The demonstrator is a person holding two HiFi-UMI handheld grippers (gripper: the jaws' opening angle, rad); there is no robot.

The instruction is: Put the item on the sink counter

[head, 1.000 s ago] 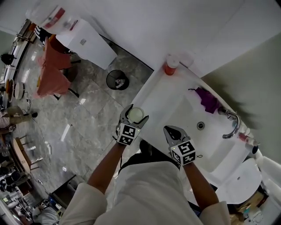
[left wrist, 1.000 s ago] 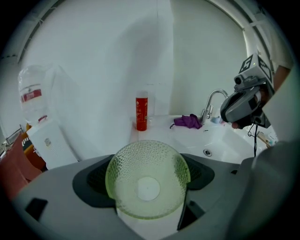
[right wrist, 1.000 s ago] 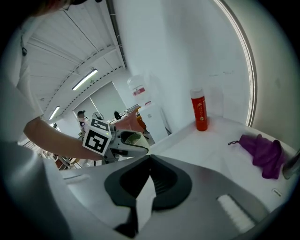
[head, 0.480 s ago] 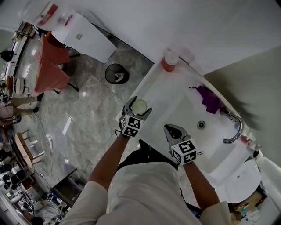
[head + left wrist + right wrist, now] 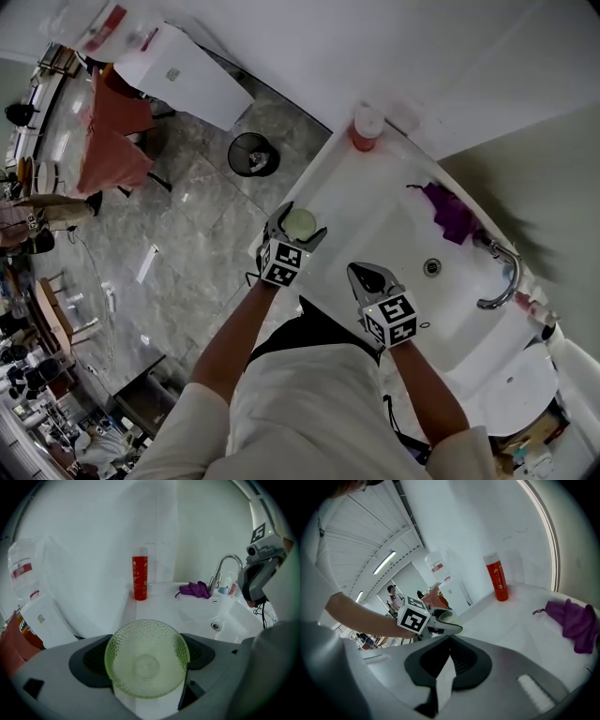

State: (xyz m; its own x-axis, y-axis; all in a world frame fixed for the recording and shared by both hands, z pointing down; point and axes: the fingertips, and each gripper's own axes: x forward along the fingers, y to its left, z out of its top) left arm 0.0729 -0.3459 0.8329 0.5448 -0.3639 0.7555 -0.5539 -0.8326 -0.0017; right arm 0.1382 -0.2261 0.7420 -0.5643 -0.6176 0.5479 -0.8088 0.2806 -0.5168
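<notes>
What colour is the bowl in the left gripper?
The bowl is pale translucent green, dimpled all over; best in the left gripper view.

We see a pale green, dimpled glass bowl [image 5: 146,658], its small bumps set close round a smooth centre. The left gripper [image 5: 300,225] and right gripper [image 5: 362,275] are grey with black pads, and their cubes bear black square markers on white. The glossy sink counter [image 5: 375,202] is plain white. The tall red plastic bottle [image 5: 139,579] has a whitish cap and pale print. The crumpled cloth [image 5: 195,589] is purple. The polished stone floor [image 5: 187,244] is grey, faintly veined.
</notes>
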